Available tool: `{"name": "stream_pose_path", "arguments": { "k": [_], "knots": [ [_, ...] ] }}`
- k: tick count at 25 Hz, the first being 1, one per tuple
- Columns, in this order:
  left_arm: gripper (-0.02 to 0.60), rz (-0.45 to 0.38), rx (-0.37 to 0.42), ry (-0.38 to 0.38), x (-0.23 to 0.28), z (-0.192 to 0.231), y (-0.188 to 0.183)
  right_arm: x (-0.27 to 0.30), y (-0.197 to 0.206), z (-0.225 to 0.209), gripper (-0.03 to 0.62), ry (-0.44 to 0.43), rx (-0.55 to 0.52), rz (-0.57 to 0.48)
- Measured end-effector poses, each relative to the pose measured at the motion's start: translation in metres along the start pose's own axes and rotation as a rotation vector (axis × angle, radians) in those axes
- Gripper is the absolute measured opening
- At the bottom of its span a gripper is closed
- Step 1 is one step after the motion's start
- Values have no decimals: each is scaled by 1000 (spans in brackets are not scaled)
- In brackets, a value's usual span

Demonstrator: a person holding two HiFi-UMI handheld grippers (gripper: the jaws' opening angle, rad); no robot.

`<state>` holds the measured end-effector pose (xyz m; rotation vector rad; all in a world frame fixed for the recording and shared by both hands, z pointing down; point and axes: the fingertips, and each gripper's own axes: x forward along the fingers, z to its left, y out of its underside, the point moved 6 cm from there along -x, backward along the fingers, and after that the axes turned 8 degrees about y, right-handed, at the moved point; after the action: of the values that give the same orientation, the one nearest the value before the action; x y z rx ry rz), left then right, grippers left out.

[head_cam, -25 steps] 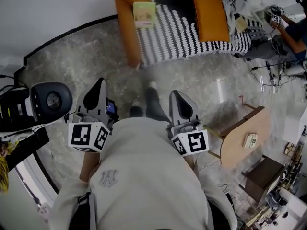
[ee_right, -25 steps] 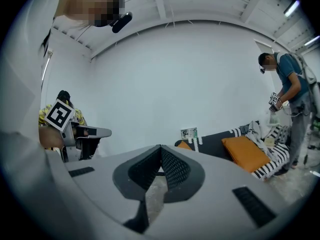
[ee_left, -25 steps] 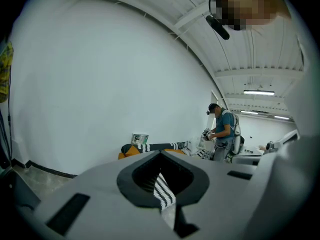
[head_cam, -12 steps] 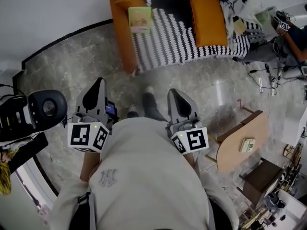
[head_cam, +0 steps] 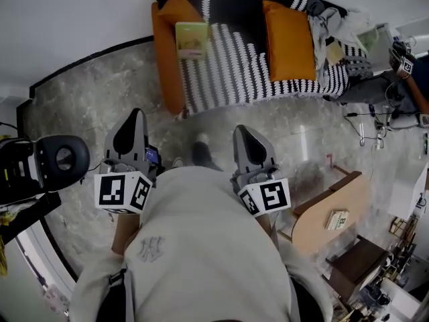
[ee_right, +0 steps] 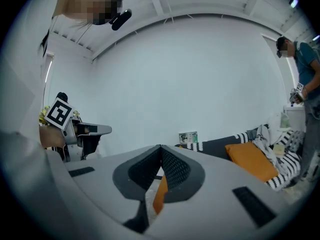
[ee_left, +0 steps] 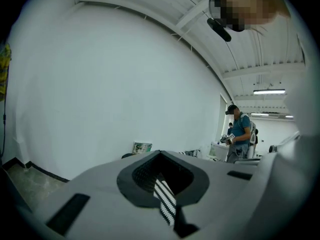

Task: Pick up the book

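The book (head_cam: 191, 39), pale green with a picture on its cover, lies at the left end of an orange sofa (head_cam: 166, 59) draped with a black-and-white striped blanket. It shows small and far off in the left gripper view (ee_left: 142, 147) and the right gripper view (ee_right: 188, 137). My left gripper (head_cam: 137, 112) and right gripper (head_cam: 240, 128) are held side by side in front of my body, both pointing toward the sofa. Each is shut with nothing between its jaws, and a stretch of marble floor separates them from the book.
An orange cushion (head_cam: 288, 29) and crumpled clothes (head_cam: 335, 25) lie on the sofa's right part. A black round device (head_cam: 64, 158) stands at the left. At the right is a small wooden table (head_cam: 322, 200) with a box (head_cam: 336, 219) on it. Another person (ee_left: 241, 134) stands beyond the sofa.
The sofa and the book have slid lower in the head view, nearer to me. Both grippers have advanced with my body and stayed shut.
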<state>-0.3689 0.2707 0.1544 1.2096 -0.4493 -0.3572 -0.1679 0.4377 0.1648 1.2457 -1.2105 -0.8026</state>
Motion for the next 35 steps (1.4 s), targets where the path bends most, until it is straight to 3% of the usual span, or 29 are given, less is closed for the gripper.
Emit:
{"name": "stream_pose_path", "arguments": {
  "k": [15,28,35],
  "knots": [
    [9,-121,6,-161,32,-24,-15,25,-15,-66,17,-99,-39,-6],
    [9,-132,-9,-210,42,-31,-8,39,-11,-86,17,-124,-9,19],
    [9,-112,-2,-188,55,-32,-10,45,-9,-90,17,-118,-3,37]
  ]
}}
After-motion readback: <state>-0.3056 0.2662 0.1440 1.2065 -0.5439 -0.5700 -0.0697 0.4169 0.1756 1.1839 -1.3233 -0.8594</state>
